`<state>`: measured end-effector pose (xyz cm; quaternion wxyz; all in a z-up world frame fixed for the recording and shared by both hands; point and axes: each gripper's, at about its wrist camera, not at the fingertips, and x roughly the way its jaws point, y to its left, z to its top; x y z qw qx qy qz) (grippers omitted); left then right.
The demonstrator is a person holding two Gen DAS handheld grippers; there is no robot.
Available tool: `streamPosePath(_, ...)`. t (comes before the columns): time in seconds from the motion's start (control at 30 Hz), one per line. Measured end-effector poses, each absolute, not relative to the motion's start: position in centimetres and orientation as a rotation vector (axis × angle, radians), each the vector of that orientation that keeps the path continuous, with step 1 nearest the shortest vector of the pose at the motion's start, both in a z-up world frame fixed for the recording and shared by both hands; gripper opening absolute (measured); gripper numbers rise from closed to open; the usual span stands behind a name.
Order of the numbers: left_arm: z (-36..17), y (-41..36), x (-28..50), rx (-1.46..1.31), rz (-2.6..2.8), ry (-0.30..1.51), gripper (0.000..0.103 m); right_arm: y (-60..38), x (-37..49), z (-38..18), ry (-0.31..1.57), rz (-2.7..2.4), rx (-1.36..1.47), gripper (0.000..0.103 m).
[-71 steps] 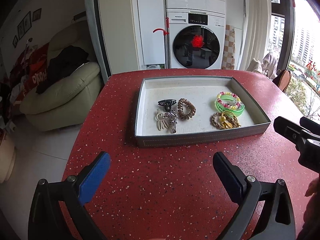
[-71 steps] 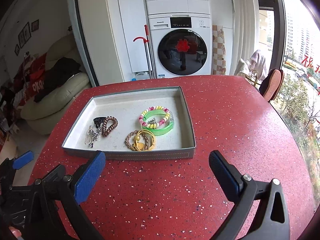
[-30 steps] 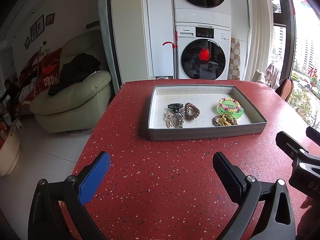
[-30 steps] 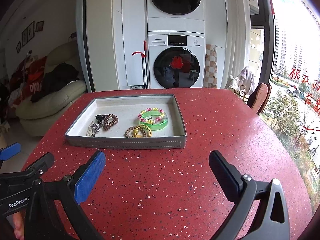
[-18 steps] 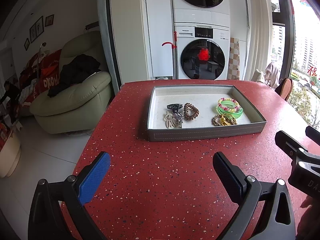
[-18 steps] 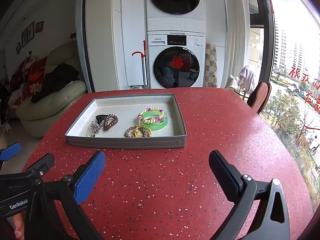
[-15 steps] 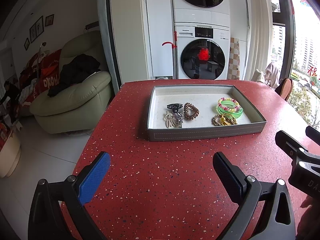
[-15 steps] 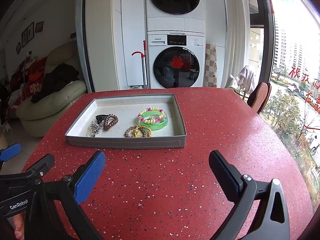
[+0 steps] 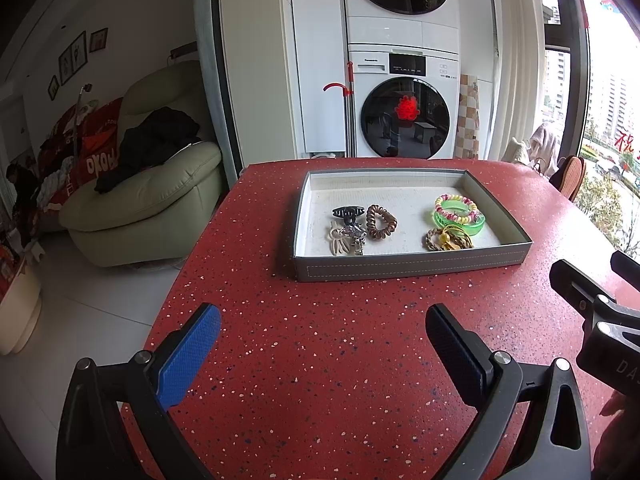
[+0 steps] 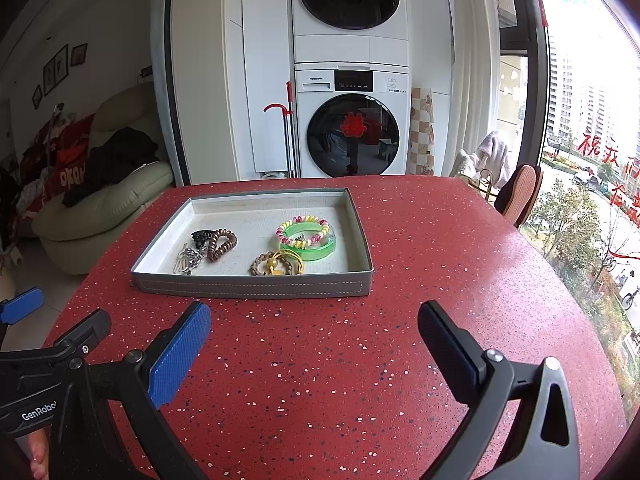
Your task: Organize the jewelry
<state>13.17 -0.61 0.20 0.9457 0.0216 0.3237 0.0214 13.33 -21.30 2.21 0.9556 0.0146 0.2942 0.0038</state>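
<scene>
Both grippers have drawn back from the tray since the earliest views and now hover level, well short of it. Red bench point(image 9: 320, 360) carries a grey tray point(image 9: 400, 270) holding all the jewelry: green bangle point(image 9: 460, 218), brown coil tie point(image 9: 381, 222), black claw clip point(image 9: 347, 213). Left gripper point(image 9: 320, 356) and right gripper point(image 10: 316, 352) stand released, empty. Sorting appears done or paused; any further step calls for a fresh approach over the tray wall

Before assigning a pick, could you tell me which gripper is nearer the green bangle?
Right, though only slightly. The right gripper sits almost straight before the green bangle; the left gripper sits further left.
</scene>
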Motion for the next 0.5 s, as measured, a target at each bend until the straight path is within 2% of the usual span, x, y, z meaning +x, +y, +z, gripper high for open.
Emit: streamPosePath(0.5,0.11,-0.76,13.29,0.046,0.045,0.663,0.103,-21.33,13.31,2.19,0.598,0.008,0.032,0.103)
